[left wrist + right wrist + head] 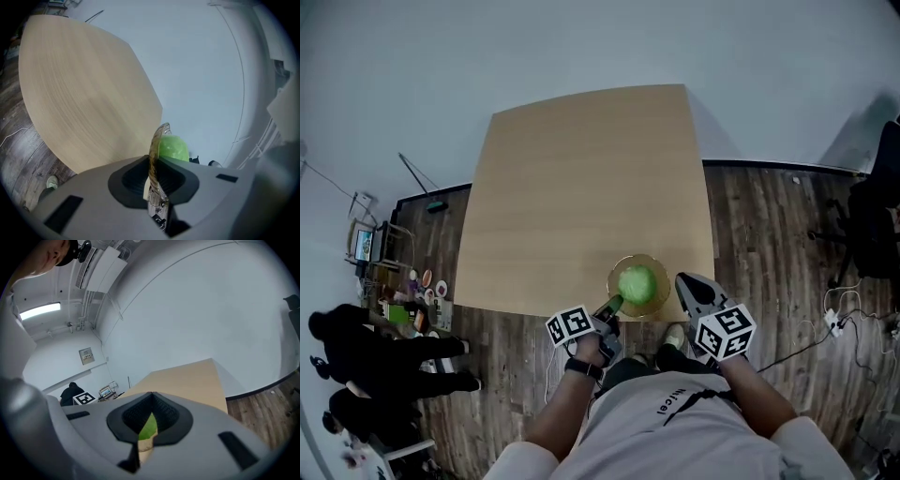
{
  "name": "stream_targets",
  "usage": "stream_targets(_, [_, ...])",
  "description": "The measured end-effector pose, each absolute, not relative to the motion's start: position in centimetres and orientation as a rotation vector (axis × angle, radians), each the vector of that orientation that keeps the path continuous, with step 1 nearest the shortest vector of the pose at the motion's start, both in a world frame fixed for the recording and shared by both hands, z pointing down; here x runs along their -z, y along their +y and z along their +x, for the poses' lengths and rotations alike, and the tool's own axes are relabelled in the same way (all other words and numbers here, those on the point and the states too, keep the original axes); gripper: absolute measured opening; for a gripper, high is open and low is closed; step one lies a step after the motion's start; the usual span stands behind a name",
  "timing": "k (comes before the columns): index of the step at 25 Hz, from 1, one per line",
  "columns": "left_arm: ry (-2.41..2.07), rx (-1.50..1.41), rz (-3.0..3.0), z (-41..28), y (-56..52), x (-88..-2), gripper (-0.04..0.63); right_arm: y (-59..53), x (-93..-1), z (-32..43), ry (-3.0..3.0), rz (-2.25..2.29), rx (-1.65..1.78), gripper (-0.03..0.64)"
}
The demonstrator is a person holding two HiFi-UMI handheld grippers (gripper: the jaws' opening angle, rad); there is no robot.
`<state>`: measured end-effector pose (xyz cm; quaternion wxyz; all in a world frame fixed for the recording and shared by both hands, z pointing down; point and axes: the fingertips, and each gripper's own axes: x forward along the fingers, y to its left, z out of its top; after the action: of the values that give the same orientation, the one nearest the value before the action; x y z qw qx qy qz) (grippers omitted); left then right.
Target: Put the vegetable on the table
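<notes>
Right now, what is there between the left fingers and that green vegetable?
Only the wall of the amber glass bowl: in the left gripper view the left fingers are closed on its rim, with the vegetable just inside.

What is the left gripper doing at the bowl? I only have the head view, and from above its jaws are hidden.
Observer: The left gripper view shows the left gripper closed on the bowl, with the amber rim running edge-on between the pads.
Operator: Is the right one holding anything?
Observer: It seems not. In its own view the right gripper has its jaw tips together. Only a sliver of the green vegetable shows through the slit below them.
</notes>
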<state>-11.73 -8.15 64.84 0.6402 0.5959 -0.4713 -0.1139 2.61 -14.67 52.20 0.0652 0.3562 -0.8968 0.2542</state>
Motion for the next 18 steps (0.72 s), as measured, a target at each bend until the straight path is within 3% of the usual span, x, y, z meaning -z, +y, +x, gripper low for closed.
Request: stream_targets(18, [-1.052,0.097,1.339,-13.9,-16.9,-74.2,0.049,-21.7,-57.8,0.7,-2.57,1.1,-0.899,0.014])
